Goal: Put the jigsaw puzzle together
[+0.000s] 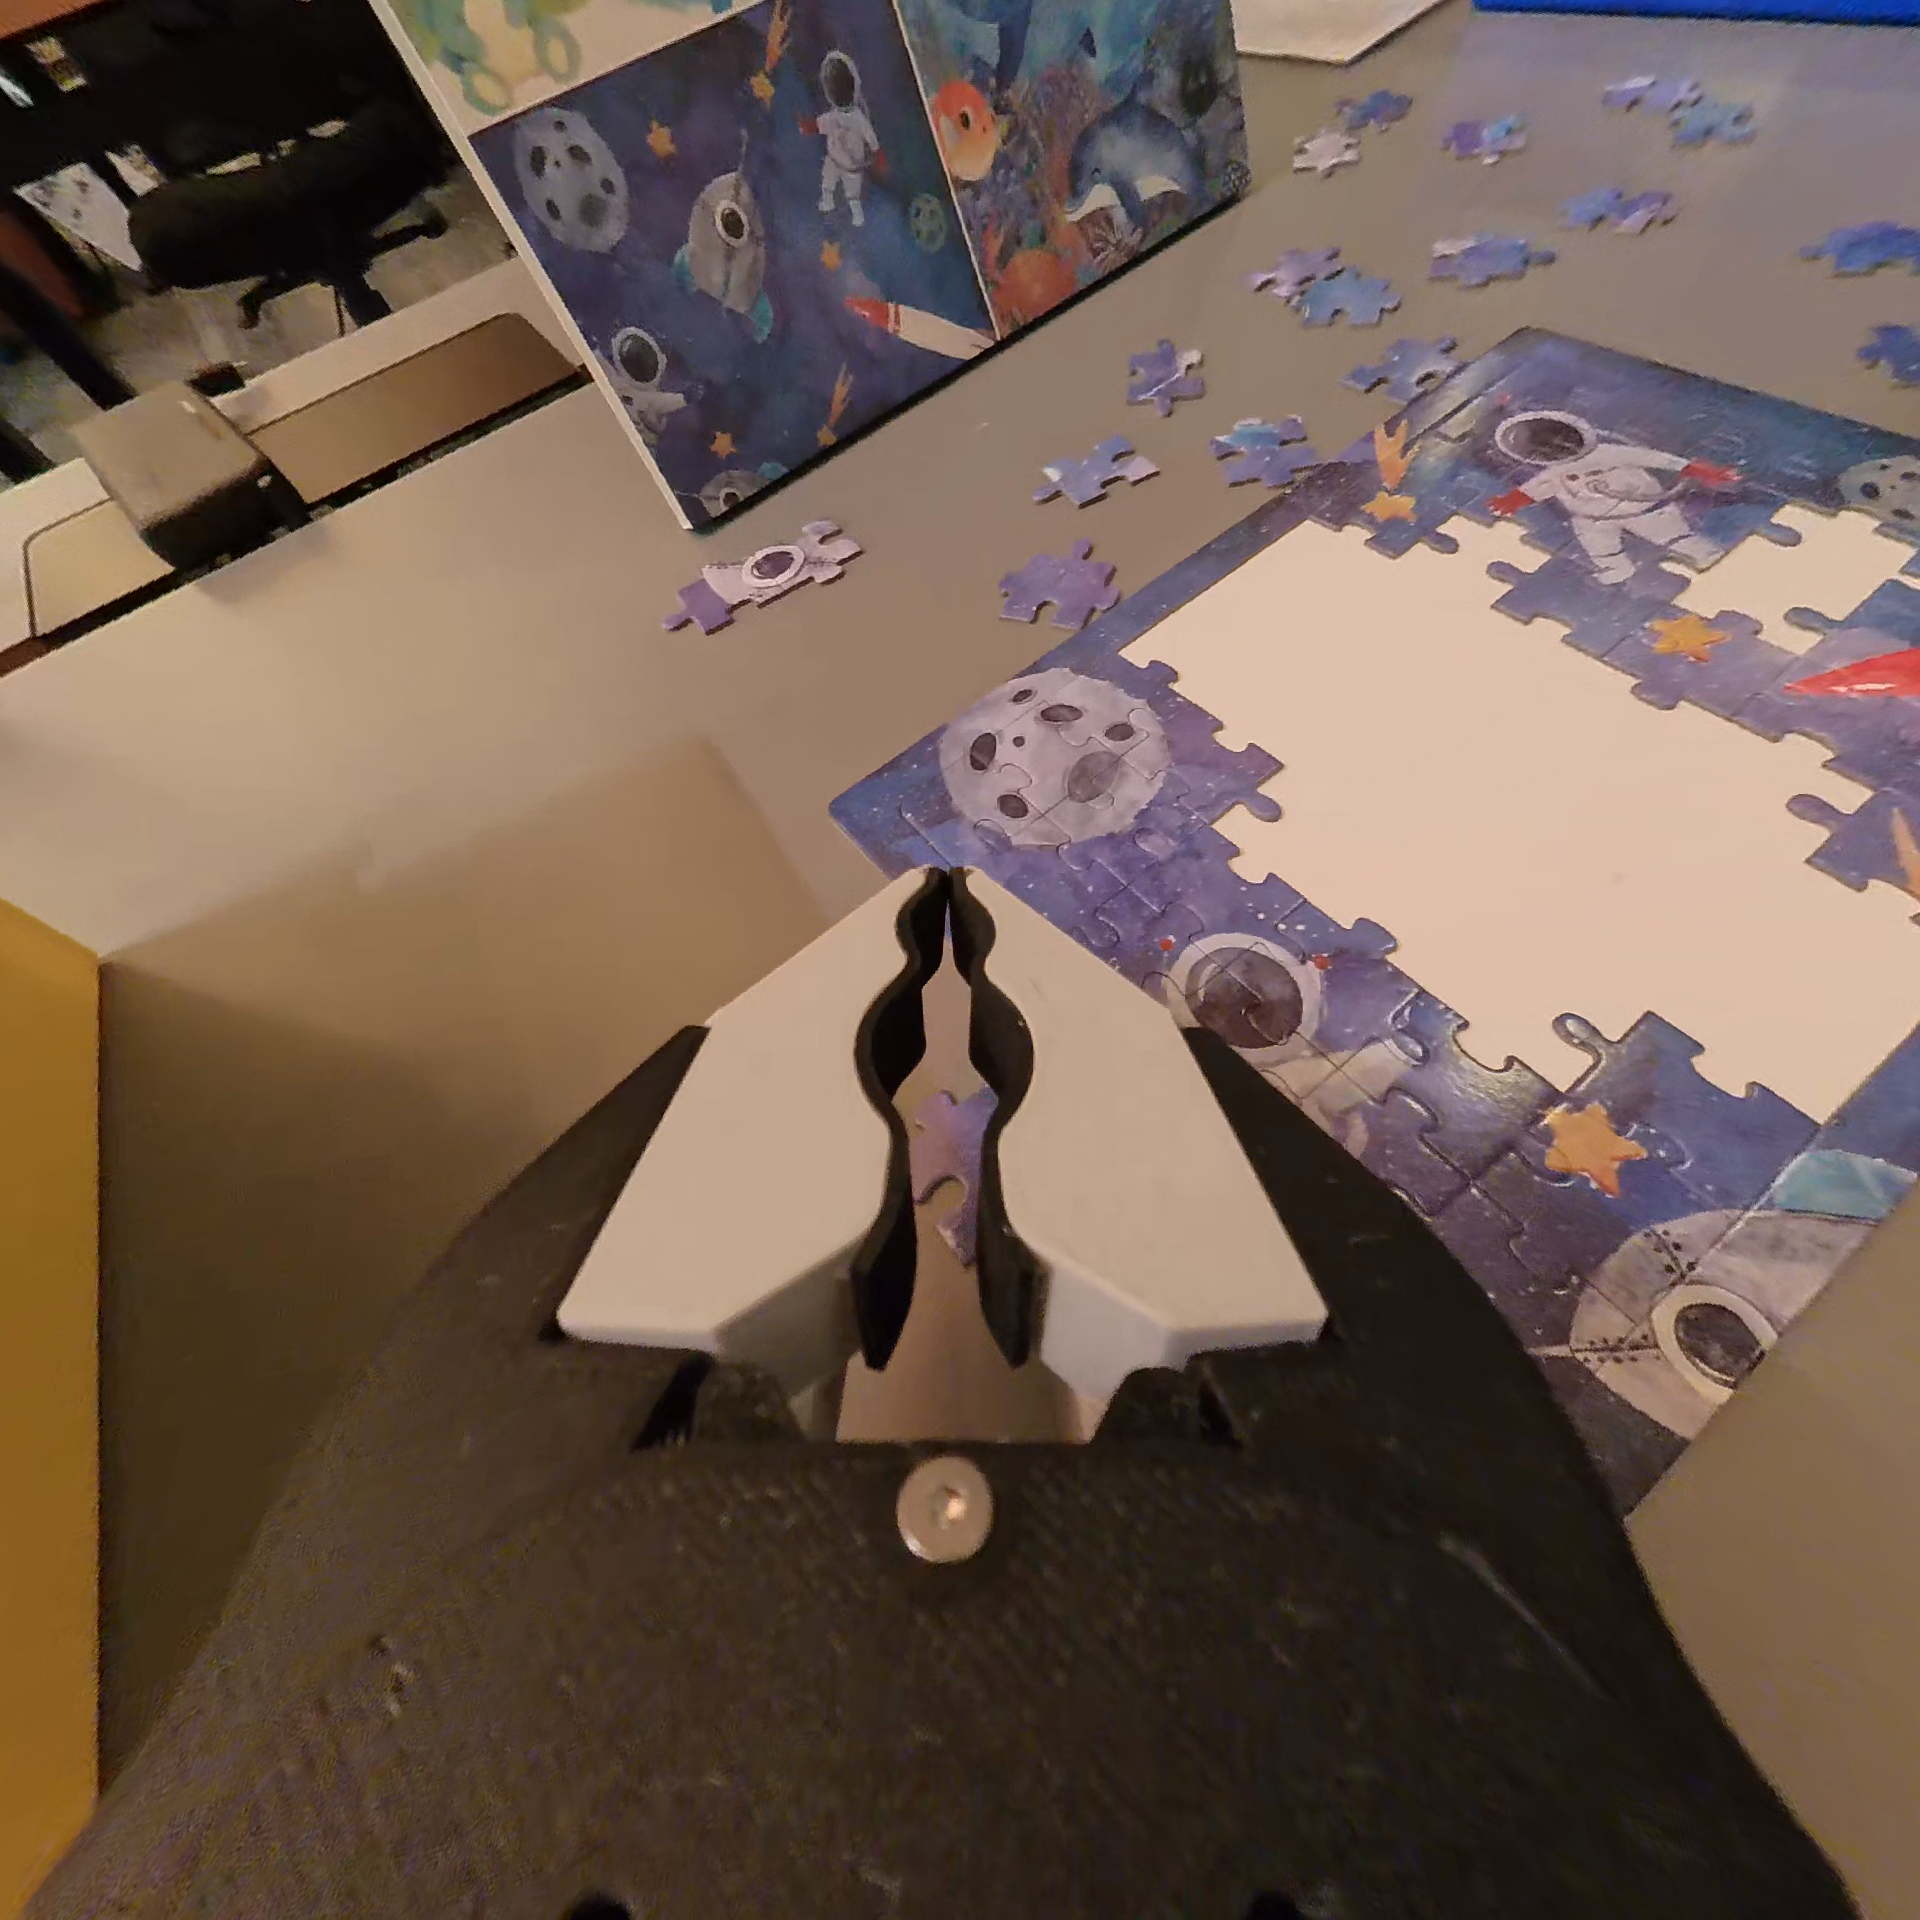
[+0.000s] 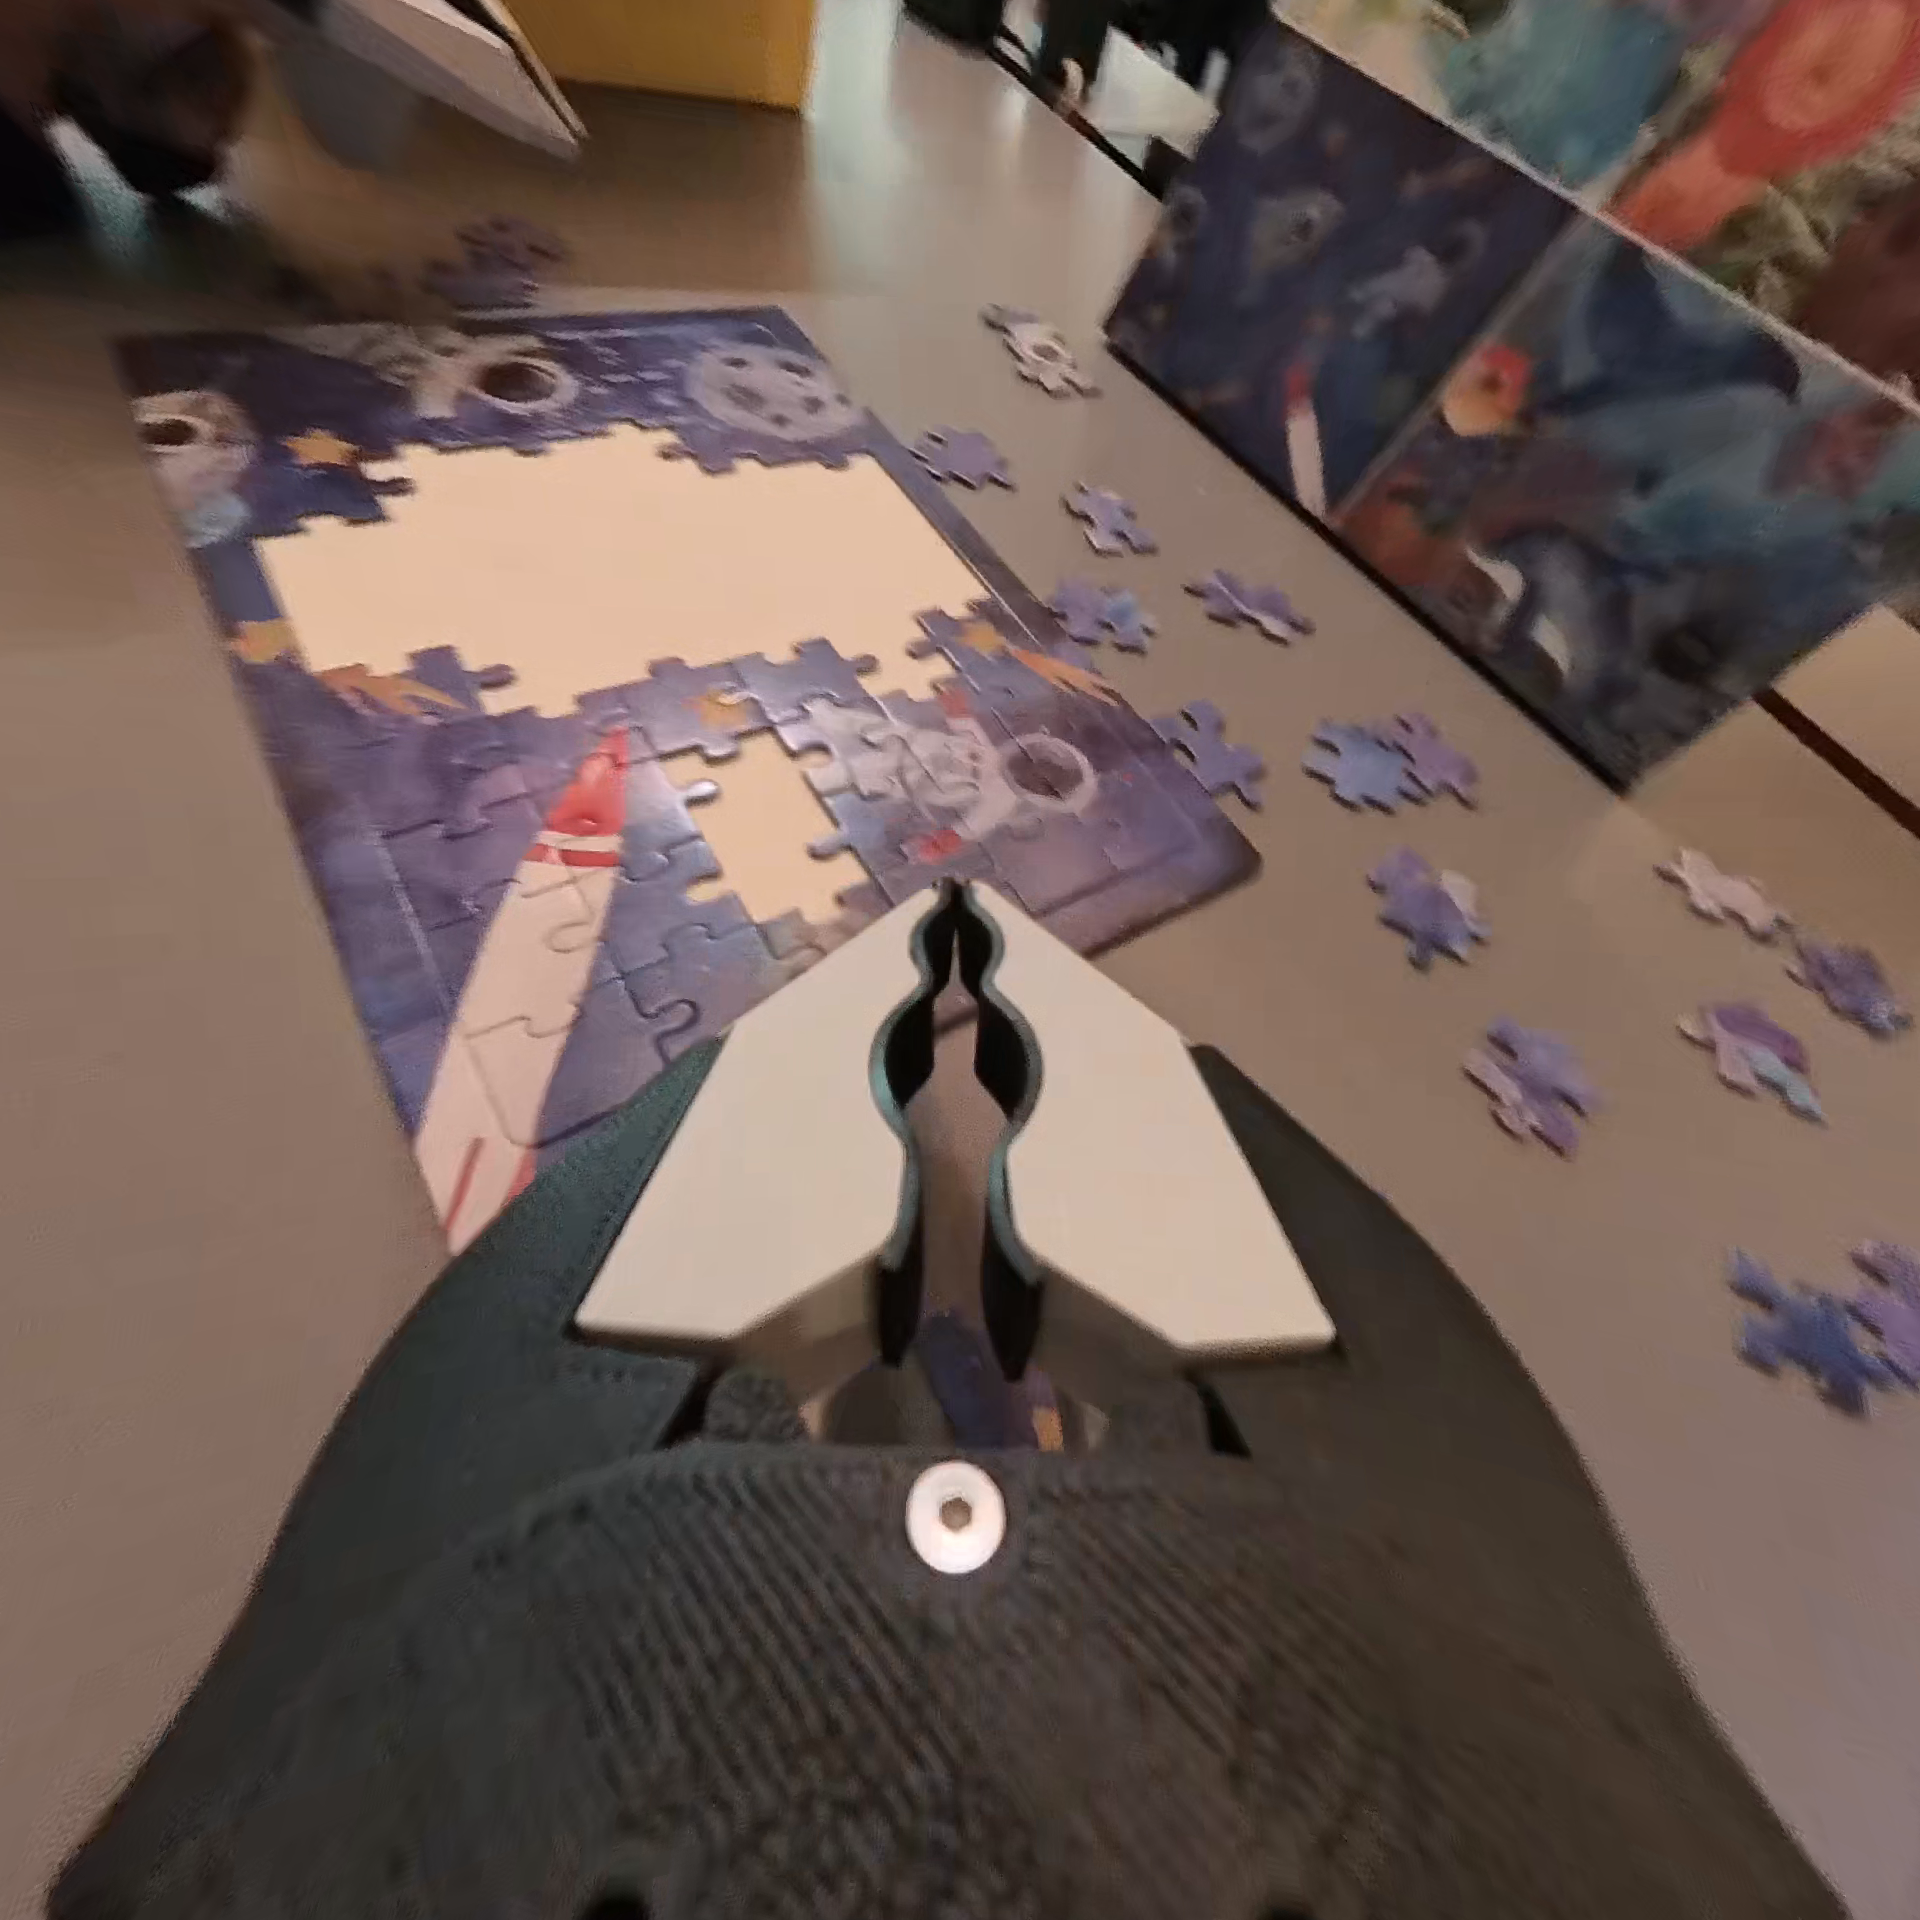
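Grey tabletop fills both of our views, with a partly built space puzzle lying flat on it, its white middle still bare, and dark office furniture beyond the far edge. Loose puzzle pieces lie scattered between the puzzle and a picture-covered box that stands on edge.

Our left gripper hovers over the near corner of the puzzle, close to the moon printed there. Its fingertips meet at the front with nothing between them. A purple piece shows through the wider gap further back, but we judge it lies on the table beneath and is not pinched.

Our right gripper hangs over the opposite corner, near the astronaut and the small empty slot. Its tips are likewise pressed together on nothing. That view is smeared, so fine detail there is unsure.

We see a few risks. Both sets of tips sit low over joined pieces, so a careless dip or sideways sweep could lift an edge and break seams apart. The pieces are thin and flat, so closed tips would slide over them or push them along the smooth table. A nudge toward the box could tip it onto the loose pieces.
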The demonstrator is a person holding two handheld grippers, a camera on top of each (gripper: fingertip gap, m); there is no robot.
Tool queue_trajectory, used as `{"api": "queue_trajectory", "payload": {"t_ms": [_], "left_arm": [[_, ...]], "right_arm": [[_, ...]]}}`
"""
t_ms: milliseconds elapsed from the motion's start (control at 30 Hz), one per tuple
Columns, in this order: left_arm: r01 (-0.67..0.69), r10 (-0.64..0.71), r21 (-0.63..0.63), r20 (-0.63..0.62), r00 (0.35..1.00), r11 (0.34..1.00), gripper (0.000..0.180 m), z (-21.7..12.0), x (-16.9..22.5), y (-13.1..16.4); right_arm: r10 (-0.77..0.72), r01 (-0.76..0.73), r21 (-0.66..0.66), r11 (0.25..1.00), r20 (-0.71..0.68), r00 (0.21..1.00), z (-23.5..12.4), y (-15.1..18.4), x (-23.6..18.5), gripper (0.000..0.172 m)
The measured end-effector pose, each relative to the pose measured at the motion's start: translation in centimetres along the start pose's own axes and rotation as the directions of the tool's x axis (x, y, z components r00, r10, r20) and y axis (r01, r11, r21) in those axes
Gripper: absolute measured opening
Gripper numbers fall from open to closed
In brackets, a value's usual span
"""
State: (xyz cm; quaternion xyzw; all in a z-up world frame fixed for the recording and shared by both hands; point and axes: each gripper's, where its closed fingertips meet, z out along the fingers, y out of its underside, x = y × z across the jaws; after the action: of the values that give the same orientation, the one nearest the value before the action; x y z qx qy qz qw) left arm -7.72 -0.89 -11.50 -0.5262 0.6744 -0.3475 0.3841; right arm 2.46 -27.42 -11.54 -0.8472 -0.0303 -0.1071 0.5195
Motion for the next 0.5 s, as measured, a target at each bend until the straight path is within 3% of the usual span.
{"api": "queue_trajectory", "payload": {"t_ms": [167,500], "left_arm": [[-0.034,0.034,-0.068,0.005,0.999,0.997,0.000,0.7,0.3,0.8],[-0.105,0.110,-0.109,0.040,0.993,0.988,0.000,1.1,0.6,1.3]], "right_arm": [[-0.097,0.094,0.060,0.994,0.059,0.994,-0.2,-1.0,-2.3,0.000],[-0.160,0.188,-0.120,0.975,0.214,0.964,1.4,1.8,-5.2,0.000]]}}
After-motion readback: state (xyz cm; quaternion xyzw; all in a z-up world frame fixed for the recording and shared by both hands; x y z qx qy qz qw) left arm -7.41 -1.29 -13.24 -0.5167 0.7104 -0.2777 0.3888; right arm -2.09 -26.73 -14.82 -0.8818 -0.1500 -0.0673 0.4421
